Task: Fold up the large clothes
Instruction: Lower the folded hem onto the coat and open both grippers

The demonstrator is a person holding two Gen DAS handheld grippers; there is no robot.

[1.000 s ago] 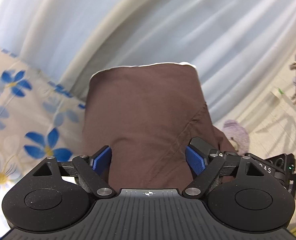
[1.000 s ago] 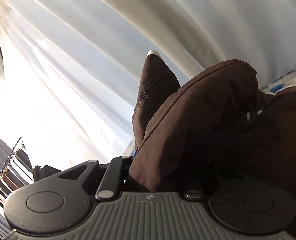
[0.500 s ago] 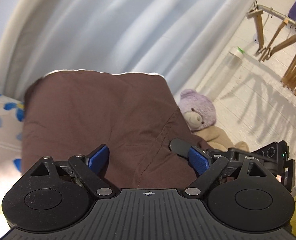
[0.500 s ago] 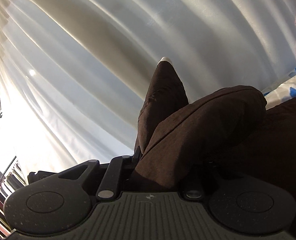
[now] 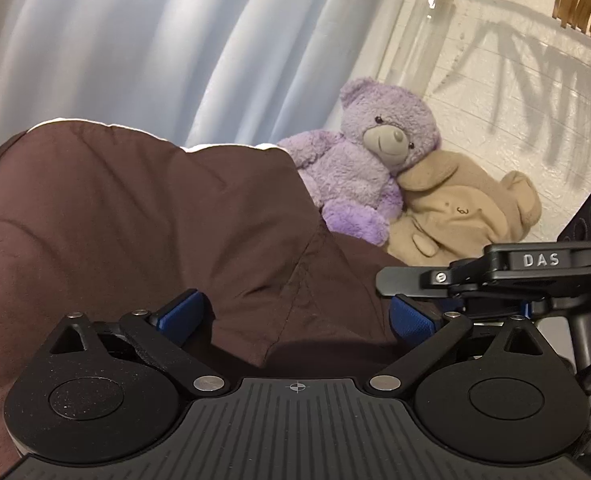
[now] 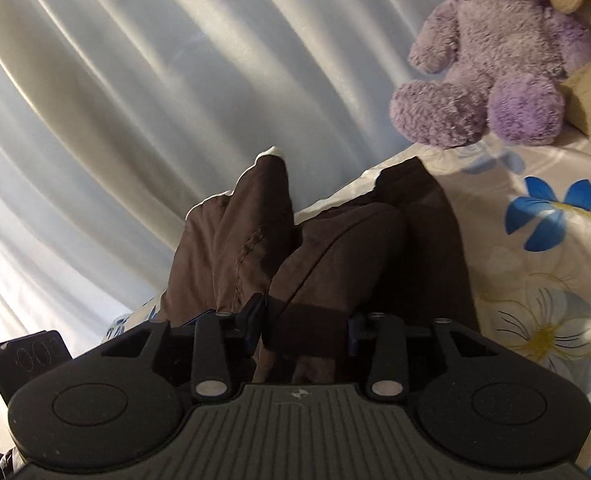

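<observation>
A large dark brown garment lies bunched in front of me and fills the lower left wrist view. My left gripper is open, its jaws still spreading to full width; the cloth lies loose between the blue pads, untouched by them. In the right wrist view a thick fold of the same garment sits between the jaws of my right gripper, which are opening and no longer pinch it. One black finger of the right gripper reaches in from the right, just over the cloth.
A floral bed sheet with blue flowers lies under the garment. A purple teddy bear and a beige plush toy sit at the back right. Pale curtains hang behind. A clear bottle stands against the white wall.
Both views have swung right and down toward the plush toys. The left jaws have spread wider. The right jaws, earlier clamped on the brown fold, have come apart, and the fold has sunk onto the sheet.
</observation>
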